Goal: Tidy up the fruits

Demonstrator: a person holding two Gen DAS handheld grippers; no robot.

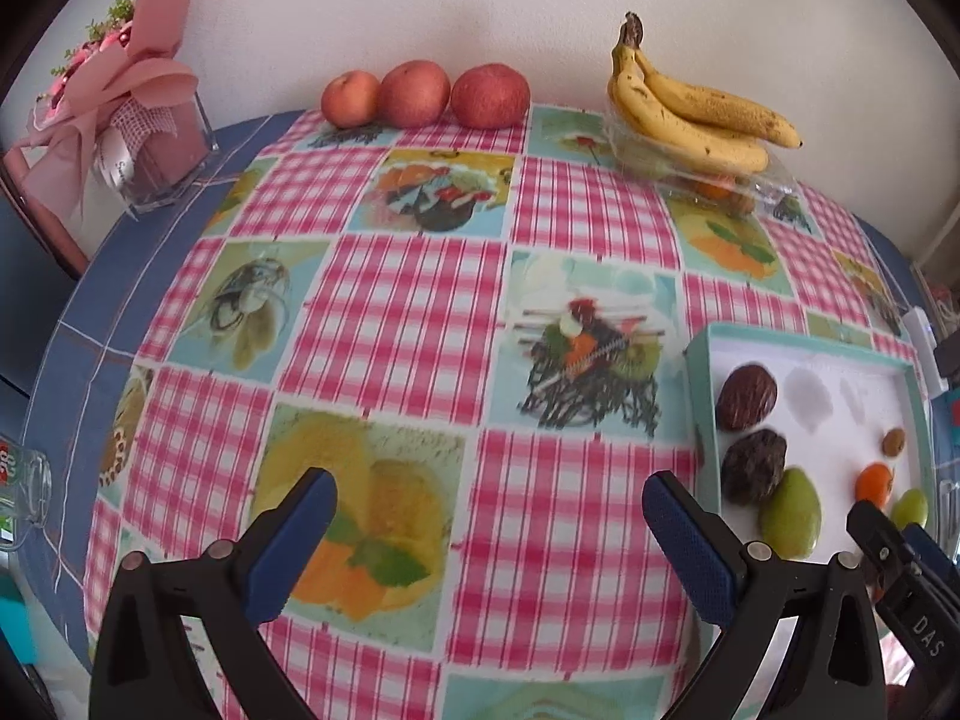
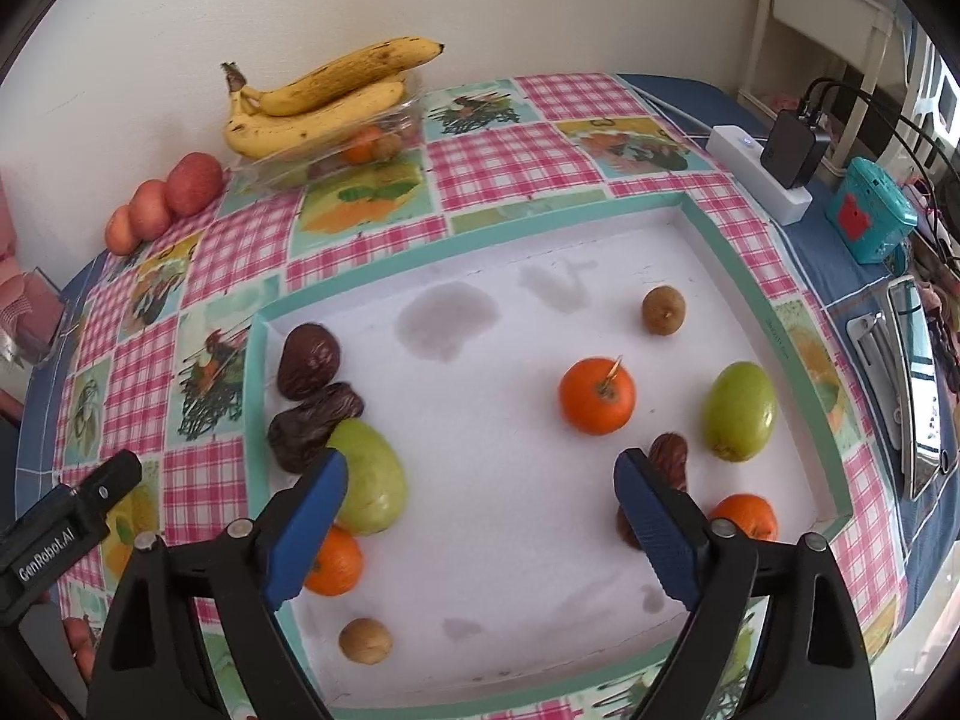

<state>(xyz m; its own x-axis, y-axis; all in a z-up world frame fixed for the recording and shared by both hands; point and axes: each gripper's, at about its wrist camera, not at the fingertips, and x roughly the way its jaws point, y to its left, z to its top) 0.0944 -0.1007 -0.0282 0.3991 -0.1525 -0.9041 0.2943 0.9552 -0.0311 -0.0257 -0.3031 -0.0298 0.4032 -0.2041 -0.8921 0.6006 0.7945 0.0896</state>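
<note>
A white tray with a teal rim (image 2: 708, 228) holds several fruits. Among them are two dark wrinkled ones (image 2: 309, 360) at its left wall, a green one (image 2: 369, 480) beside them, an orange (image 2: 597, 396) in the middle and another green one (image 2: 739, 411) to the right. My right gripper (image 2: 480, 474) hovers open over the tray's near half and holds nothing. My left gripper (image 1: 489, 483) is open and empty above the checked tablecloth, left of the tray (image 1: 699, 372). Three red apples (image 1: 414, 93) line the back wall. Bananas (image 1: 690, 114) lie on a clear plastic box.
A pink bouquet in a glass vase (image 1: 120, 120) stands at the back left. A glass (image 1: 24, 492) lies at the left table edge. Right of the tray are a white power strip with a charger (image 2: 759, 180), a teal box (image 2: 870, 219) and a phone (image 2: 912, 384).
</note>
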